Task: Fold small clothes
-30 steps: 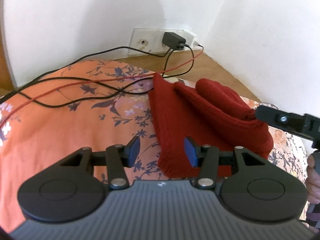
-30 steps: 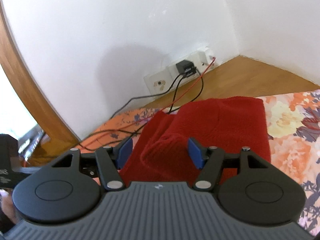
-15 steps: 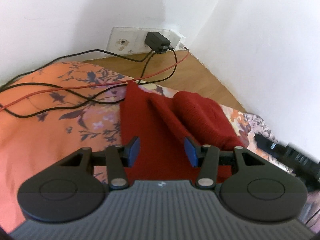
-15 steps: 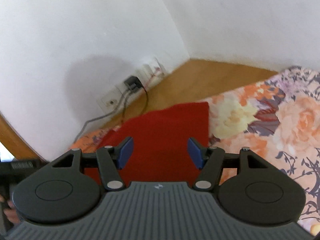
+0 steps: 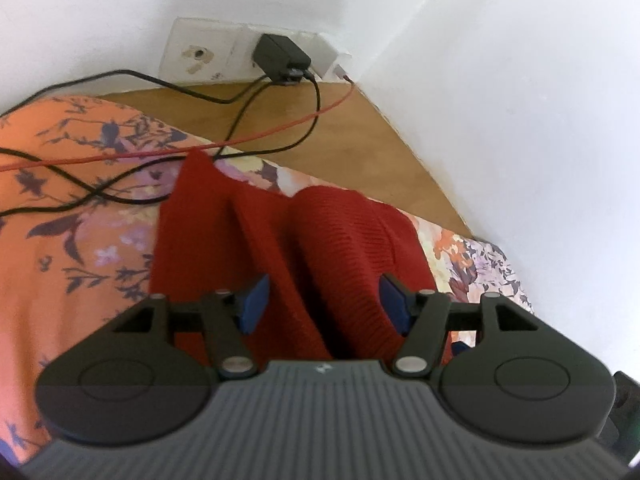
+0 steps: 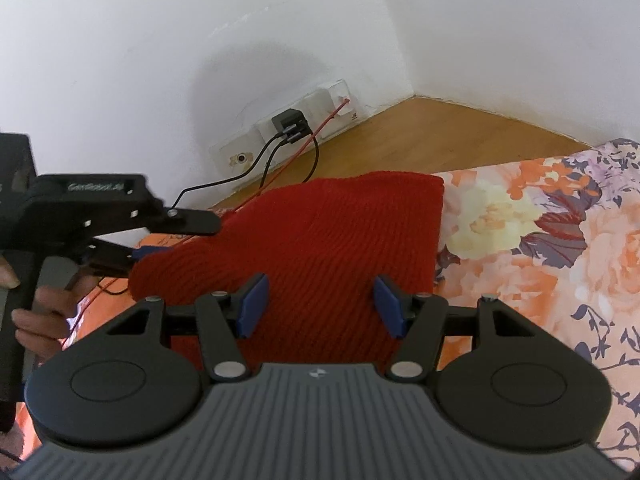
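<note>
The red knit cloth (image 6: 320,240) lies on the flowery bed sheet (image 6: 540,240), near the wall corner. It is partly folded, with a soft rolled lump on top. To fold it well, I think each tool should pinch one edge, lift it gently, lay it flat over the rest and press out the lump. The right tool (image 6: 316,306) is wide and holds nothing; the cloth sits right under and between its blue pads (image 6: 252,306). The left tool (image 5: 322,304) is wide too, empty, with the lump between its fingers. Black and red cables (image 5: 240,136) lie just behind the cloth, so lifting could snag them.
</note>
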`<state>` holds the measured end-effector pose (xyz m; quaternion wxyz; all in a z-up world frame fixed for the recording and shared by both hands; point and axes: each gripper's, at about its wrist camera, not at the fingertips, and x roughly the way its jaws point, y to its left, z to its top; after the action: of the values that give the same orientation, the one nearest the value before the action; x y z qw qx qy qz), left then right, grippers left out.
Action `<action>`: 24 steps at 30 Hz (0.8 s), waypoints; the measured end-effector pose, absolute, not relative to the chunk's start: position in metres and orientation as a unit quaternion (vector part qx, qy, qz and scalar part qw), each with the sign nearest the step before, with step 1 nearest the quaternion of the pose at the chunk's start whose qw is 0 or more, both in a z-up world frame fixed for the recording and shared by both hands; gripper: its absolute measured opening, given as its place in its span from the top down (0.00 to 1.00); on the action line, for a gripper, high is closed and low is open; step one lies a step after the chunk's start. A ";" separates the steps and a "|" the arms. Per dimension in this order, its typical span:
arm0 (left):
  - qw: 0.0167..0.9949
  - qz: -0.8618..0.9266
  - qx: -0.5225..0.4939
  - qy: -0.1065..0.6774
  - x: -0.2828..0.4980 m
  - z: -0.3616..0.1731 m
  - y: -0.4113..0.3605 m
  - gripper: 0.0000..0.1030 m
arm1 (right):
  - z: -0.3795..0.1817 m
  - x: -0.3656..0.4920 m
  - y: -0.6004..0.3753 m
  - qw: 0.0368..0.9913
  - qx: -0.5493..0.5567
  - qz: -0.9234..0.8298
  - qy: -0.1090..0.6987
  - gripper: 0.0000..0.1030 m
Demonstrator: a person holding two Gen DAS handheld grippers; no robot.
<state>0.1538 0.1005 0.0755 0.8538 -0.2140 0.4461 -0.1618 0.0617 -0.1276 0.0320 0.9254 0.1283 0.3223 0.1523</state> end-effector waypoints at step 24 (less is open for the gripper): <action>0.884 -0.152 -0.124 0.425 0.146 0.066 0.053 0.75 | -0.020 0.099 -0.220 0.881 0.293 0.066 0.365 0.35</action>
<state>0.1464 0.0528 0.0660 0.8837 -0.1242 0.4249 -0.1522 0.0994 -0.2198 -0.0199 0.8813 0.2927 0.3650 0.0664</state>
